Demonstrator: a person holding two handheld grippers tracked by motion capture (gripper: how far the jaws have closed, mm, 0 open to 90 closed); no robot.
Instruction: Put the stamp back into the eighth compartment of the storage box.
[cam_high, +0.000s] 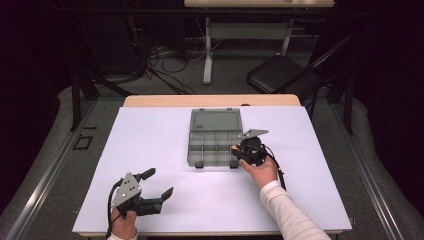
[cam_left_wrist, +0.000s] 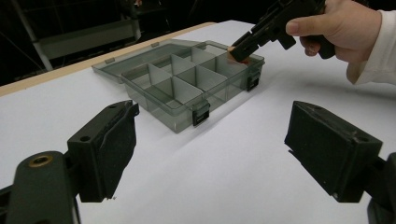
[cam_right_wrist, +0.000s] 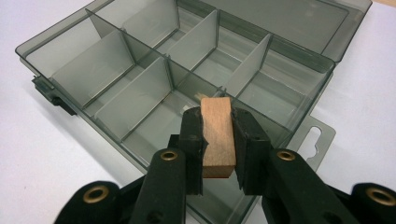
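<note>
The right claw (cam_right_wrist: 218, 140) clamps a small wooden block (cam_right_wrist: 217, 135) between its pads, holding it over a near corner compartment of the open grey organiser box (cam_high: 215, 137). The left claw (cam_high: 157, 184) rests on the white tabletop (cam_high: 165, 145), spread wide and empty, well apart from the box.

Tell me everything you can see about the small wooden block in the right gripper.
The wooden block is a small, plain, light brown rectangular piece with a matte, slightly rough surface that looks like raw wood. The right gripper is shut on it, black pads pressing its two long sides. It is held above the right front edge of the open grey organizer box, over an empty compartment. It appears clear of the box.
</note>
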